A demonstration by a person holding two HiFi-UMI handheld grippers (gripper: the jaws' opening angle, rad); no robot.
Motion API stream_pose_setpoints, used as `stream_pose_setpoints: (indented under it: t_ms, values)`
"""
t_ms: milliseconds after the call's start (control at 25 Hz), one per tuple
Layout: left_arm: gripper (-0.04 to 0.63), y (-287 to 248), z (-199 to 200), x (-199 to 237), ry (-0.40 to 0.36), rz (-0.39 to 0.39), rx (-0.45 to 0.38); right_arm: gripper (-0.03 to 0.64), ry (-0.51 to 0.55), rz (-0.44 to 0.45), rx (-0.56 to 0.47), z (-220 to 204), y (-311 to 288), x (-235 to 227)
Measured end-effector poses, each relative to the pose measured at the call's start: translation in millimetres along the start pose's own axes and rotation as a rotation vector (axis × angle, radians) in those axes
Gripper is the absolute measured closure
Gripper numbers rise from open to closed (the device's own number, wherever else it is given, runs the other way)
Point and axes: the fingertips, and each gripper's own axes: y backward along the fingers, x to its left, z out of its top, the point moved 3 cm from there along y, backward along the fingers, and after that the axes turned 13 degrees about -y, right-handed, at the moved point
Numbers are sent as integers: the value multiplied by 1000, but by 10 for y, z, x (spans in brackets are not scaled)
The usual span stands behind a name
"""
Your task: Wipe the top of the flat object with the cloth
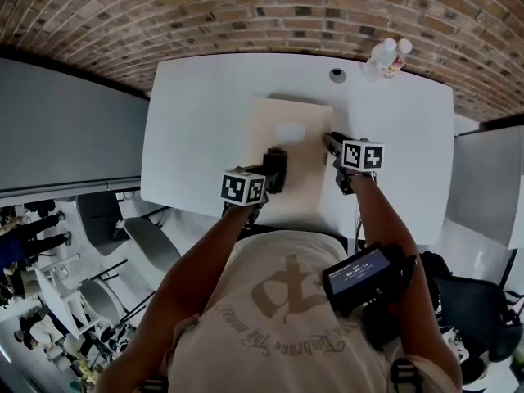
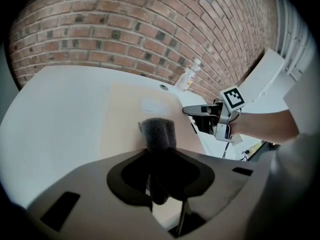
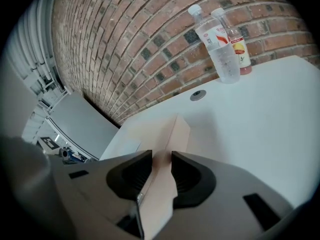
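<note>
The flat box (image 1: 291,150), pale tan cardboard with a lighter label patch (image 1: 289,131) on its top, lies near the middle of the white table (image 1: 196,121), its long side running away from the person. A dark grey cloth (image 2: 159,133) rests on the near part of the box's top face, bunched and pinched between the jaws of the left gripper (image 2: 160,156); the jaws are pressed together on the cloth's near end and its free end sticks out ahead of them onto the cardboard. In the head view this gripper (image 1: 276,158) sits over the box's near left part. The right gripper (image 3: 161,156) clamps the box's right edge: the cardboard rim fills the gap between its two pads, one pad above the top face and one on the outer side (the left gripper view shows it (image 2: 200,111) level with the box's edge). Beyond the box, a small round grommet (image 1: 337,74) is set in the table, and two clear plastic bottles (image 3: 222,39) stand side by side at the far edge against a brick wall (image 1: 246,6)
</note>
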Motion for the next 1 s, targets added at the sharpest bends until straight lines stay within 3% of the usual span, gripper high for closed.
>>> stream_pose_setpoints:
  t_ms: [560, 800, 1000]
  values:
    - [486, 635, -448, 870, 153, 155, -85, 483, 21, -118, -61, -16, -6, -7]
    - [488, 768, -332, 697, 129, 89, -179, 486, 78, -173, -59, -11, 8, 37]
    - [488, 640, -211, 168, 71, -51, -175, 489, 70, -151, -68, -51, 14, 59]
